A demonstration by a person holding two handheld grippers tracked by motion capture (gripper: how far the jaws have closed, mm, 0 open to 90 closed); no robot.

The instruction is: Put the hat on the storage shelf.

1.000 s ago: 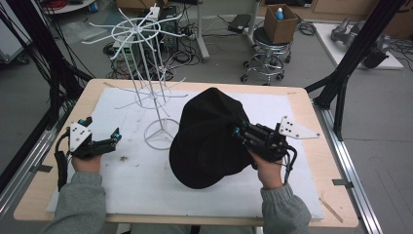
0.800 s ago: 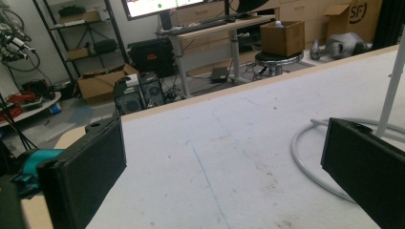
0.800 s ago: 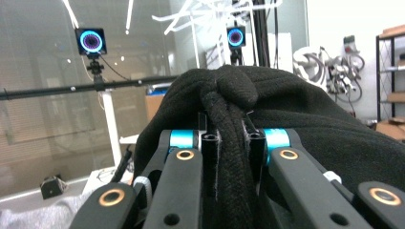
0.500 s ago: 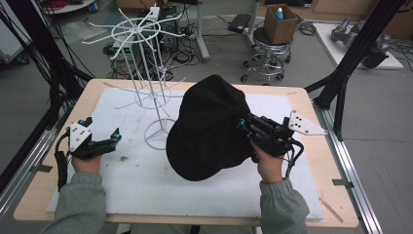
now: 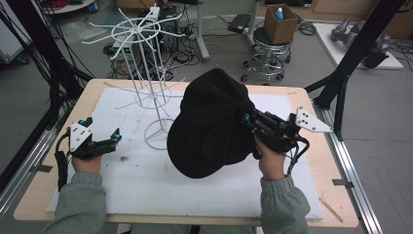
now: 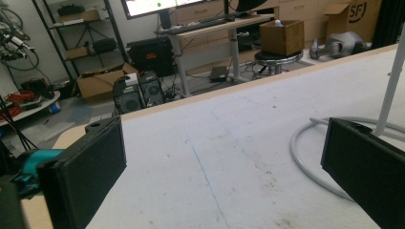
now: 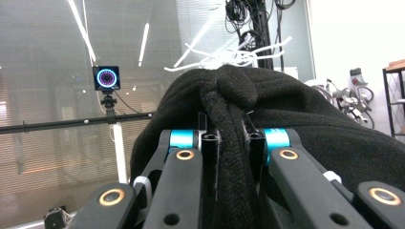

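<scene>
- High view: the right gripper [image 5: 247, 120] is holding a black hat [image 5: 209, 124] up above the middle of the bench [image 5: 311, 192], nearer its far edge, with the hat hanging just beside the white wire rack [image 5: 146, 73] that stands toward the far left corner. The left gripper [image 5: 116, 138] is resting low by the left edge, well apart from the hat. Judging from this, the step in hand is getting the hat onto one of the rack's arms, so the hat should be travelling high enough to clear the arm tips before it is lowered.
- Left gripper view: its fingers [image 6: 86, 176] are standing wide apart with nothing between them, and the rack's base ring [image 6: 305, 157] is lying just ahead. A good use of this hand would be steadying that light base, since a snagging hat could be tipping the rack.
- Right gripper view: the fingers [image 7: 210, 148] are clamping tightly on a bunched fold of the hat [image 7: 286, 105], with the rack's arms [image 7: 224, 55] showing just beyond its crown. Releasing should be waiting until an arm is carrying the hat's weight.
</scene>
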